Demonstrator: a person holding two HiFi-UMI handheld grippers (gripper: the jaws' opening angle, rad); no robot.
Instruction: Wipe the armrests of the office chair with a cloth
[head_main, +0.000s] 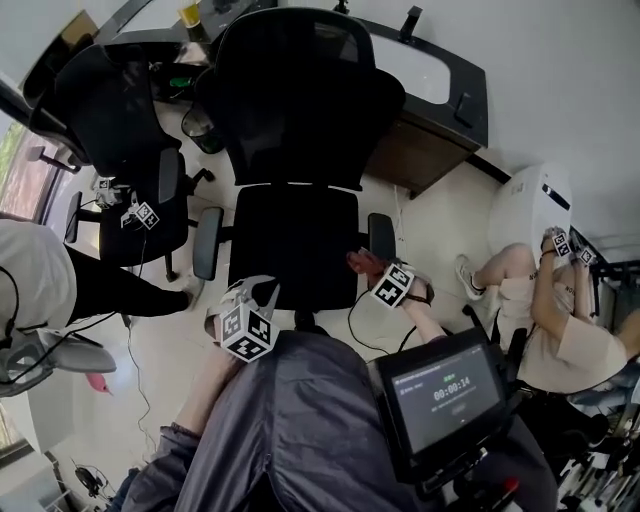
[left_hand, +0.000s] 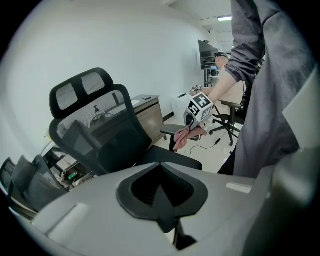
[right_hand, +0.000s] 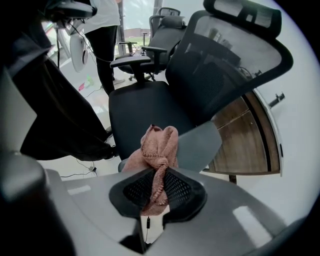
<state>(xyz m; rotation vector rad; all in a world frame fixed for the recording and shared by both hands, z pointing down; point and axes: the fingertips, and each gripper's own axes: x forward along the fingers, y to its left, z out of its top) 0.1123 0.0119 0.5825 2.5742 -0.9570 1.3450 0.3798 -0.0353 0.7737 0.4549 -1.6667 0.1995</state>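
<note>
The black office chair (head_main: 295, 150) stands in front of me, with a grey armrest on each side. My right gripper (head_main: 372, 268) points down at the front of the right armrest (head_main: 381, 236). It is shut on a pink cloth (right_hand: 157, 150), which bunches up against the armrest pad (right_hand: 202, 145). The left gripper view shows that cloth (left_hand: 187, 135) hanging by the armrest (left_hand: 172, 129) under the marker cube (left_hand: 200, 106). My left gripper (head_main: 262, 293) hovers near the seat's front left, short of the left armrest (head_main: 207, 243). Its jaws meet with nothing between them (left_hand: 162, 187).
A second black chair (head_main: 120, 130) stands to the left, a desk (head_main: 430, 110) behind. One person sits on the floor at the right (head_main: 560, 320); another stands at the left (head_main: 40, 280). A screen with a timer (head_main: 450, 395) is near my right side. A cable (head_main: 355, 320) runs over the floor.
</note>
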